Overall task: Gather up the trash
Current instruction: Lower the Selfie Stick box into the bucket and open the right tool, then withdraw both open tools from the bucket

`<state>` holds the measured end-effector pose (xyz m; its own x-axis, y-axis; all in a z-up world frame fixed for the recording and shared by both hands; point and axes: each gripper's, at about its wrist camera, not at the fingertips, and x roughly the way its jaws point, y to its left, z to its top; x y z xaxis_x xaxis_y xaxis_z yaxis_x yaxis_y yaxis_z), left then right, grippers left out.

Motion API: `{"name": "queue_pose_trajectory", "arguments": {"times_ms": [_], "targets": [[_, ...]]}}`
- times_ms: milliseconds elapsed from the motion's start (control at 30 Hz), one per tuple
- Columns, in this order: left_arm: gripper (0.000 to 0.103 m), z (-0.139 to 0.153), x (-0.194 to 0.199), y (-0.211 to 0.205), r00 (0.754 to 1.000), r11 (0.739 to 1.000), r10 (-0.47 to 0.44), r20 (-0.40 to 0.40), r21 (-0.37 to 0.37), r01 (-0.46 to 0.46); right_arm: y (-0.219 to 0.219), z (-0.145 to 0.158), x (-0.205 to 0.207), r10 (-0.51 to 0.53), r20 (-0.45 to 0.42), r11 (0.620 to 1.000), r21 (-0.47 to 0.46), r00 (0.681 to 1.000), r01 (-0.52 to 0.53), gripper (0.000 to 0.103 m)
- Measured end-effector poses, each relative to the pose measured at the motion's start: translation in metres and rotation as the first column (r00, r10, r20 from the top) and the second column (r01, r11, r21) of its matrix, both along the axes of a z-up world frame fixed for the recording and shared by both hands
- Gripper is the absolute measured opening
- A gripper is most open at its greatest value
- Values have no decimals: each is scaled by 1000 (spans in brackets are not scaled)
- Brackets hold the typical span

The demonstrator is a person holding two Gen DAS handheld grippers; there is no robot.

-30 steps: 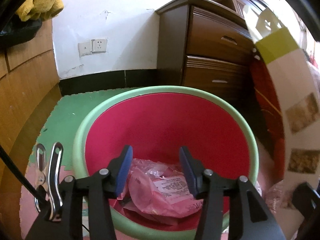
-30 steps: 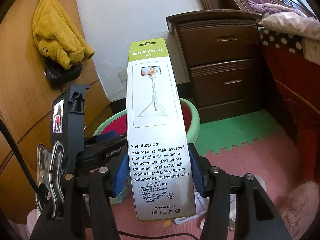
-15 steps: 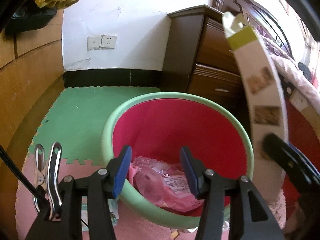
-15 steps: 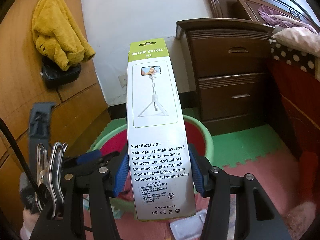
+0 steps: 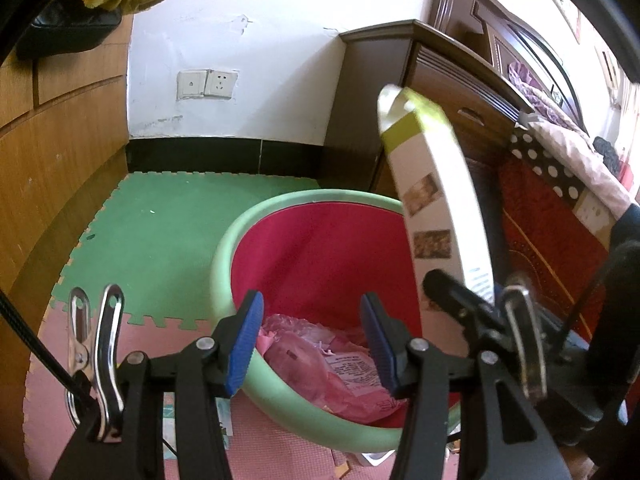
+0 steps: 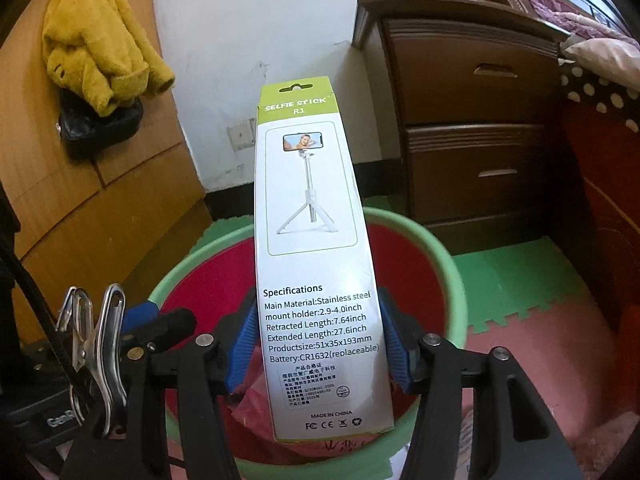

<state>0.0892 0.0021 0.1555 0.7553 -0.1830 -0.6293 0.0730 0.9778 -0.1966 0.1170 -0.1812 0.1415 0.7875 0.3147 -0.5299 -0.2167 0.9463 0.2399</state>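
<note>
Right now the right gripper [image 6: 318, 344] clamps a tall white selfie stick box [image 6: 316, 248] with a lime-green top, its blue pads [image 6: 242, 348] pressed against the two long sides near the lower end, so the box stands nearly upright in the grip. The box hangs over the bin [image 6: 456, 280], a round tub with a pale green rim and red inside that sits on pink and green foam floor mats [image 6: 520, 264]. In the left wrist view the same box [image 5: 436, 208] rises at the right, above the bin's [image 5: 224, 248] far side. The left gripper [image 5: 312, 340] hovers over the near rim with its jaws about halfway apart and nothing between them. Crumpled pink plastic bags [image 5: 320, 364] with a printed label lie at the bottom of the bin. A dark wooden nightstand [image 6: 480, 120] stands behind, against the white wall, and a yellow garment [image 6: 96, 40] hangs at the upper left.
</note>
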Motion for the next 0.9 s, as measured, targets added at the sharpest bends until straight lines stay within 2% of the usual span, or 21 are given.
{"name": "queue_pose_trajectory", "arguments": {"times_ms": [400, 667, 900], "targets": [[53, -1, -1, -5, 1000, 1000, -2, 3, 16, 2, -6, 1, -7, 5, -7, 1000, 28, 1000, -5, 57], [53, 0, -6, -5, 1000, 1000, -8, -9, 2, 8, -9, 5, -29, 28, 6, 999, 30, 1000, -28, 57], [53, 12, -29, -10, 1000, 1000, -18, 0, 11, 18, -18, 16, -56, 31, 32, 998, 61, 999, -33, 57]]}}
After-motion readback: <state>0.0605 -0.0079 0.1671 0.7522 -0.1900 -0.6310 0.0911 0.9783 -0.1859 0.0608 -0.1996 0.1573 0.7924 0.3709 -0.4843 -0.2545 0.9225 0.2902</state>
